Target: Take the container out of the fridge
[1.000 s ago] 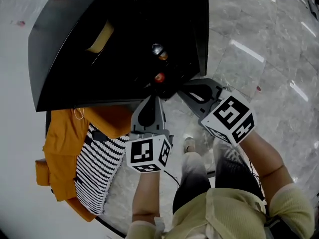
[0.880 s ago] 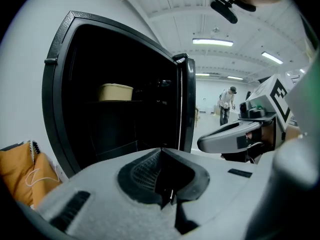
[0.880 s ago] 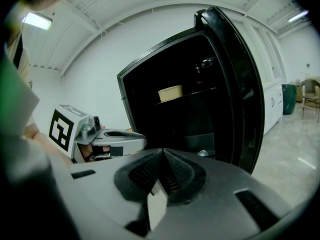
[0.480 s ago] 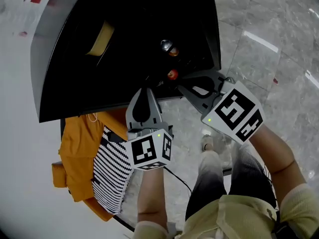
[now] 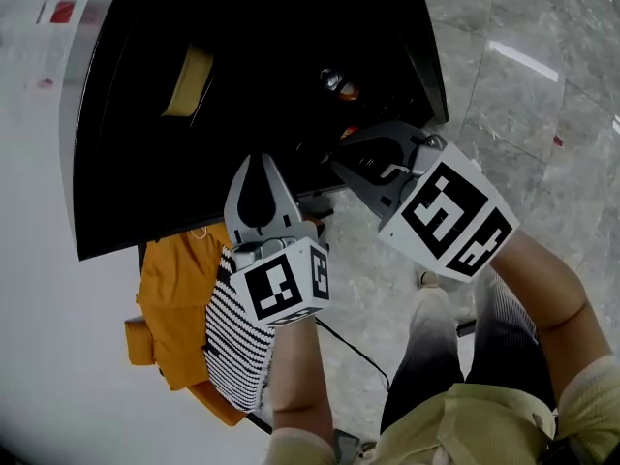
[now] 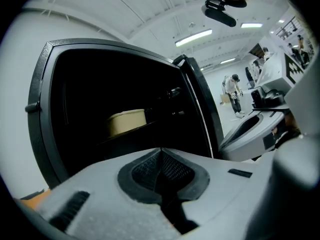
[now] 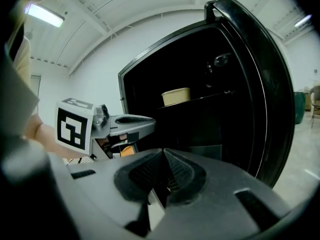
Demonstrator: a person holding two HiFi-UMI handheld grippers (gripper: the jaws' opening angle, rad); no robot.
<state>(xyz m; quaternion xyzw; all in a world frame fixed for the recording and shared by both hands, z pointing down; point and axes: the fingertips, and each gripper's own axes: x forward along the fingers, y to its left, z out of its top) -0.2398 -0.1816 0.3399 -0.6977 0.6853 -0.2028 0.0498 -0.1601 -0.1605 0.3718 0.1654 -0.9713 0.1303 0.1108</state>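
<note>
Fridge [image 5: 281,27] standing open, tan container [image 5: 184,80] on its shelf; left gripper [image 5: 257,159] and right gripper [image 5: 349,159] in front, both closed, empty.

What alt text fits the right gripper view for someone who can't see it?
An open black fridge holds a tan round container on a shelf, untouched. The right gripper fills the bottom of the frame, jaws together and empty, pointing at the fridge. The left gripper, also shut, shows at the left.
</note>
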